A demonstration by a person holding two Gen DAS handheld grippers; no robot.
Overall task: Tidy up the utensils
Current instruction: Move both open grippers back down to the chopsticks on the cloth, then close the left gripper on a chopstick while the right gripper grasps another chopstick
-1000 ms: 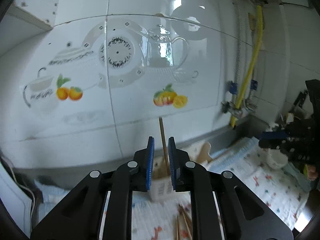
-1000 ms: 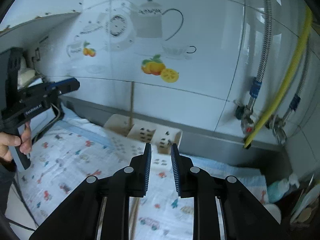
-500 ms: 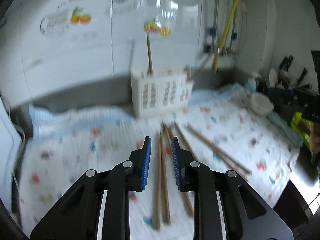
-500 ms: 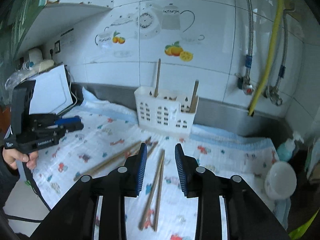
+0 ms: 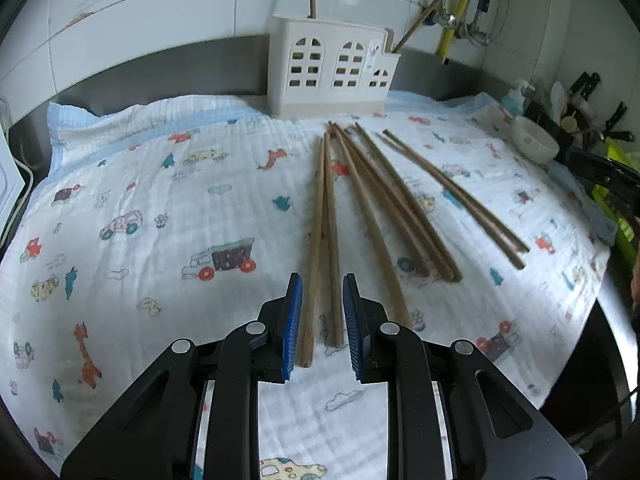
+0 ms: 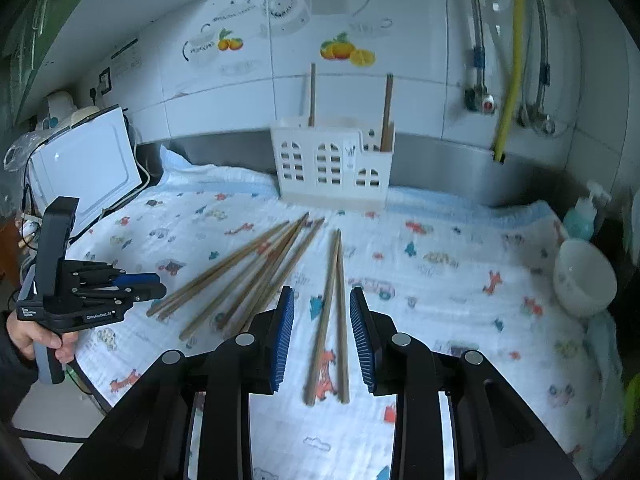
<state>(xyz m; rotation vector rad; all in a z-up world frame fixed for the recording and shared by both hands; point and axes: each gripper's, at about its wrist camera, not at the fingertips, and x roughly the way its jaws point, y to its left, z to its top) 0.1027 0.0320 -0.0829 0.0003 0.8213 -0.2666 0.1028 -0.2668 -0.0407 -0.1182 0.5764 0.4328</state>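
Note:
Several wooden chopsticks lie on the patterned cloth (image 5: 160, 200) in front of a white house-shaped holder (image 5: 332, 72) that has two chopsticks standing in it (image 6: 312, 92). My left gripper (image 5: 321, 284) is open and empty, with a pair of chopsticks (image 5: 324, 216) lying between its jaws. My right gripper (image 6: 322, 296) is open and empty over another pair (image 6: 334, 304). A loose bundle (image 6: 248, 276) lies to its left. The left gripper also shows in the right wrist view (image 6: 156, 284), at the cloth's left edge.
A white bowl (image 6: 584, 276) and a soap bottle (image 6: 584, 216) stand at the right. A white appliance (image 6: 88, 168) stands at the left. Pipes and a yellow hose (image 6: 512, 60) run down the tiled wall behind the holder.
Both grippers have pulled back from the holder and tilted down toward the cloth. Each now has a pair of chopsticks between its open jaws. The jaws have widened slightly.

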